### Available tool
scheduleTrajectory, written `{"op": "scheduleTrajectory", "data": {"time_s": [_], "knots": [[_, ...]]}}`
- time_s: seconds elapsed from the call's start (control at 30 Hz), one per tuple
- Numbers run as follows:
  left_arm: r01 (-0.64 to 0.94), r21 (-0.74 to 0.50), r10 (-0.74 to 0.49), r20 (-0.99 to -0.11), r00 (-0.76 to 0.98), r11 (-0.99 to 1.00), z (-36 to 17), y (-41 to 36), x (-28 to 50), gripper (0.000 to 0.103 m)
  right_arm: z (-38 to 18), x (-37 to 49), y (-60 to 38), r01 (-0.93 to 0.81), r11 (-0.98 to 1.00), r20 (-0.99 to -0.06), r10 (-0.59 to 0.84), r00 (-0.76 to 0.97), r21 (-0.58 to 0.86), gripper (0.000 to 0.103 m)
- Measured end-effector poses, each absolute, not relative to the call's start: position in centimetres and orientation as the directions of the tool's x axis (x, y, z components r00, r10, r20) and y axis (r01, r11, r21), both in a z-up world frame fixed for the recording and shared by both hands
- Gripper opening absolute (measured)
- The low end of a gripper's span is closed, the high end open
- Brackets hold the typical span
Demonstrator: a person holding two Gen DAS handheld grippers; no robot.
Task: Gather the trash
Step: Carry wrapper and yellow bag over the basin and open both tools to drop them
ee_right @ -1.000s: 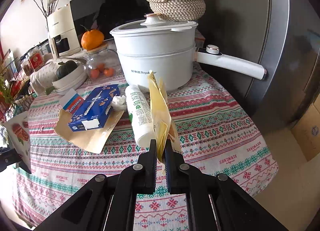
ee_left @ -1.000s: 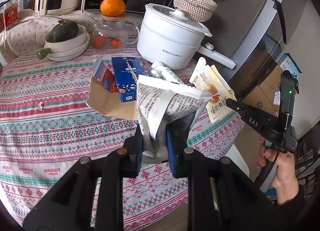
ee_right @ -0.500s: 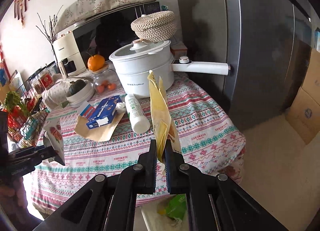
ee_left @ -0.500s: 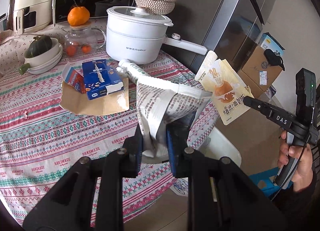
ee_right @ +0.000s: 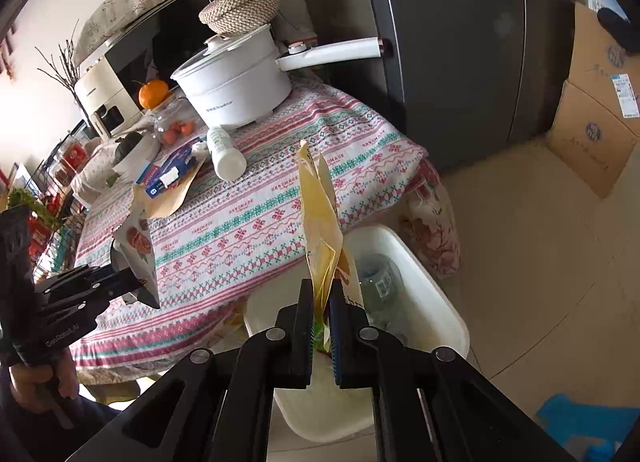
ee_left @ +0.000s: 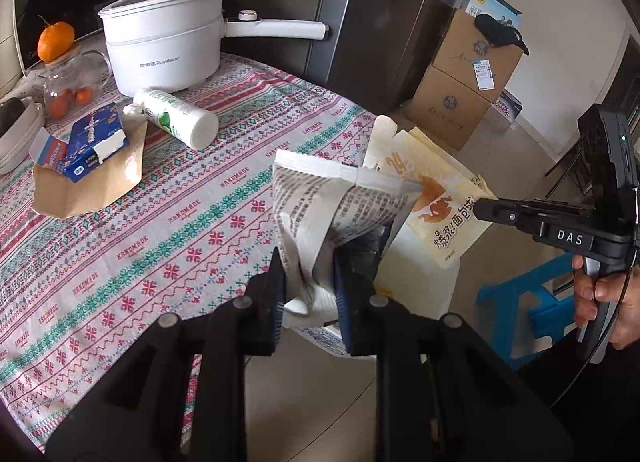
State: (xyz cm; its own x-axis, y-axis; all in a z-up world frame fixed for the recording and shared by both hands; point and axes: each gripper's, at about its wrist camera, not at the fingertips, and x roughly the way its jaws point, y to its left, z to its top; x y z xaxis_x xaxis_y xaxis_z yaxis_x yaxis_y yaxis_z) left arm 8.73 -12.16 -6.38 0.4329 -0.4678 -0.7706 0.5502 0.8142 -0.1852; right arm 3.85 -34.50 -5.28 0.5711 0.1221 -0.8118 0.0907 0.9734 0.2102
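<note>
My left gripper (ee_left: 310, 294) is shut on a white printed snack wrapper (ee_left: 332, 214), held past the table's edge; it also shows in the right wrist view (ee_right: 138, 246). My right gripper (ee_right: 321, 318) is shut on a yellow food pouch (ee_right: 320, 230), held over a white trash bin (ee_right: 432, 282) on the floor beside the table. The pouch also shows in the left wrist view (ee_left: 444, 206), just right of the wrapper. On the table lie a white bottle (ee_left: 176, 118), a blue box (ee_left: 94, 142) and a brown paper bag (ee_left: 88, 186).
A white cooking pot (ee_left: 164, 46) with a long handle stands at the table's back, beside a glass teapot (ee_left: 68, 78) topped by an orange. A dark fridge (ee_right: 452, 42) and cardboard boxes (ee_left: 464, 78) stand behind. A blue stool (ee_left: 524, 314) is on the floor.
Both grippers have pulled back and to the right, off the table, with their wrappers still held. The trash bin has come into view under the right gripper.
</note>
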Motion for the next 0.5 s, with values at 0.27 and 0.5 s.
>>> {"op": "scheduleTrajectory", "data": {"time_s": [0.27, 0.5], "knots": [[0.614, -0.133, -0.431, -0.824, 0.367, 0.778, -9.4, -16.3, 7.3, 0.025, -10.2, 3.3, -35.4, 0.137, 0.965, -0.898, 0.150, 0.414, 0.224, 0.008], [0.629, -0.102, -0.395, -0.851, 0.345, 0.771, -11.2, -17.8, 6.6, 0.026, -13.6, 4.5, -35.6, 0.173, 0.945, -0.928, 0.217, 0.303, 0.278, 0.008]]}}
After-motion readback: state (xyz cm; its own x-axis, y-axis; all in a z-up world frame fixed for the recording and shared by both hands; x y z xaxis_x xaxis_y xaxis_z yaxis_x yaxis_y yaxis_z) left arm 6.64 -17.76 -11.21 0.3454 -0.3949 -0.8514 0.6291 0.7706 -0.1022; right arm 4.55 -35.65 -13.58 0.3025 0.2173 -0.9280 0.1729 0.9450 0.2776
